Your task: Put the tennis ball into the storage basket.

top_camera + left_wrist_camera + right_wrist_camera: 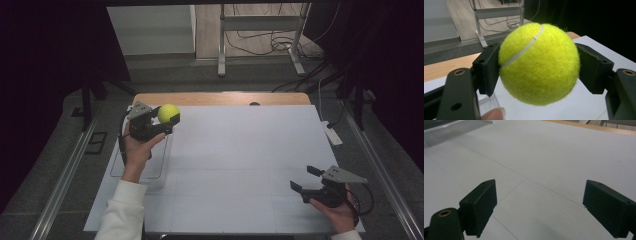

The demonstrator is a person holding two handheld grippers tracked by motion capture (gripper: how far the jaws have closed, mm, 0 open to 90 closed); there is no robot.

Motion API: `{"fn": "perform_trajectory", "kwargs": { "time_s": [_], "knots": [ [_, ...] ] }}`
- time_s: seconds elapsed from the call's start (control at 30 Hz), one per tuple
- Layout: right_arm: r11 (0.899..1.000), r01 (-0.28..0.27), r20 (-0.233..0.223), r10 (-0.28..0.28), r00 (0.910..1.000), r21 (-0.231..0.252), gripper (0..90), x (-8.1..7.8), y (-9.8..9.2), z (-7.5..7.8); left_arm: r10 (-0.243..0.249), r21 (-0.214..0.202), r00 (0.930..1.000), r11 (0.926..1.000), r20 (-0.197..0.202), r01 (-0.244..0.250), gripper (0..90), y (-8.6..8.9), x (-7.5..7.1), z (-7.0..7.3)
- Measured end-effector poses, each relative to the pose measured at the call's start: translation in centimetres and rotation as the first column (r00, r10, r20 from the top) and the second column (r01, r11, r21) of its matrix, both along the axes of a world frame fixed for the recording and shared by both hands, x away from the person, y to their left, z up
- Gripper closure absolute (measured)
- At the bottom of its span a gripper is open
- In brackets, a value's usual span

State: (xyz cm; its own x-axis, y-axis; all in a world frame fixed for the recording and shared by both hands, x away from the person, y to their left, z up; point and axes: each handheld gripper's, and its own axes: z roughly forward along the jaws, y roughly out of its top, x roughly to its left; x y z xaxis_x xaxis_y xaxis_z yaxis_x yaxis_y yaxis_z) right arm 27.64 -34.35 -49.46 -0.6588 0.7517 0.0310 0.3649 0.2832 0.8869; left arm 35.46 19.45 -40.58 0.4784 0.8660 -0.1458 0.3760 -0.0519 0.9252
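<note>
One tennis ball clamped in left tool, right tool spread wide

The high view is looking forward and down on the white table. The left gripper view is sitting close behind the tennis ball. The right gripper view is skimming low across the same table, sharing the clear tray.

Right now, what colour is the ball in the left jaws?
Yellow-green with a white seam; the ball shows best in the left gripper view.
</note>
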Motion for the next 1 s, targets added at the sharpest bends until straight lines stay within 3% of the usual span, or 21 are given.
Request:
{"fn": "perform_trajectory", "kwargs": {
  "time_s": [1.0],
  "knots": [
    [1.000,0.001,-0.003,-0.001,1.0000,-0.001,12.2,0.1,0.0,-0.1,0.089,-0.024,0.9954,0.9956,-0.033,-0.090,27.6,3.4,1.2,-1.2]
  ]
}}
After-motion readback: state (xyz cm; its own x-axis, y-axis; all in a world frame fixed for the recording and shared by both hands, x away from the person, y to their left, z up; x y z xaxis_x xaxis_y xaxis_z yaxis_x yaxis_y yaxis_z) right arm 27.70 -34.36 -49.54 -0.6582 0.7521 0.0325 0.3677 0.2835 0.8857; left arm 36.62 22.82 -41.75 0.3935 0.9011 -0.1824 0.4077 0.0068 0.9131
